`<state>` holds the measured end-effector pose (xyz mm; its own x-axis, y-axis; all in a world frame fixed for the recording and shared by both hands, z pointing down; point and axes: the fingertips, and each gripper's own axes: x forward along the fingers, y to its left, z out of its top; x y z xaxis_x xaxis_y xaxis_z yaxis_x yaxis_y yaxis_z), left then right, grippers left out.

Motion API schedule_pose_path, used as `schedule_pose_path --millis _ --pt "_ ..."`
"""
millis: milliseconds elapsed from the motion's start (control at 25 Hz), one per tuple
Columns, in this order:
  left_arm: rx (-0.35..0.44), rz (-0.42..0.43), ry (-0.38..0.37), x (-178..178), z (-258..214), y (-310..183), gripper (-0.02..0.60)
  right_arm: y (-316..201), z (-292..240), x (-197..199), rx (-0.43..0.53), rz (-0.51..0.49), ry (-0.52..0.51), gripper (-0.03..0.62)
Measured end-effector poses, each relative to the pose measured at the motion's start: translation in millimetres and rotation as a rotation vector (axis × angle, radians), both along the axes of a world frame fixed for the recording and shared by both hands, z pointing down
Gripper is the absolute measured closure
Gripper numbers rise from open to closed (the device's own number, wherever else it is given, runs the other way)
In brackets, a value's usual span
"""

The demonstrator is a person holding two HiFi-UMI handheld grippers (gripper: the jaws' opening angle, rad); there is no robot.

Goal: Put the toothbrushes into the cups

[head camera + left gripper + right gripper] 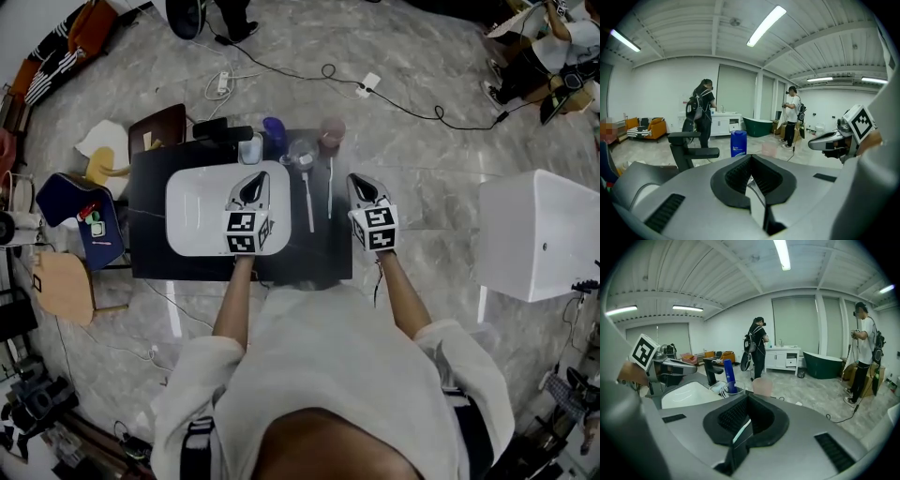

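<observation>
two toothbrushes lie flat on the dark counter [187, 267], in the gap between the two grippers. their long axes run near to far. the left toothbrush [308, 202] is just right of the white sink [187, 211], and the right toothbrush [330, 187] lies beside it, apart from it. the far end of each points toward a cup at the far edge: the clear cup [302, 153] beyond the left one, the pink cup [332, 131] beyond the right one.

the left gripper [251, 183] hangs over the right part of the sink, so the left toothbrush is to its right. the right gripper [364, 187] has the right toothbrush just to its left, and it looks the nearer of the two to a brush. both point toward the far edge, roughly parallel to the brushes, so a sideways shift and a drop would probably come first.

both pairs of jaws are closed together with nothing between them, so they would have to spread before any pick.

only the head view shows the toothbrushes. in each gripper view the gripper's own body hides the counter below. the right gripper view shows the cups side on, upright, with a blue bottle [729, 376] and the faucet [710, 369] left of them. the left gripper view shows the bottle clearly but the pink cup only faintly.
</observation>
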<state>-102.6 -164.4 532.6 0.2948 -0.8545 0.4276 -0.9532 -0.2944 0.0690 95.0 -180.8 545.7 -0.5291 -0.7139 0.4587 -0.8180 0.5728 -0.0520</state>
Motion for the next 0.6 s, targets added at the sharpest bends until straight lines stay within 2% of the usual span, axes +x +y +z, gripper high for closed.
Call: schedule_pose_path --millis 600 --pt "-0.078 0.085 0.059 -5.1 46.1 -19.7 0.555 -1.2 58.8 -11.9 -0.14 0.093 0.072 0.58"
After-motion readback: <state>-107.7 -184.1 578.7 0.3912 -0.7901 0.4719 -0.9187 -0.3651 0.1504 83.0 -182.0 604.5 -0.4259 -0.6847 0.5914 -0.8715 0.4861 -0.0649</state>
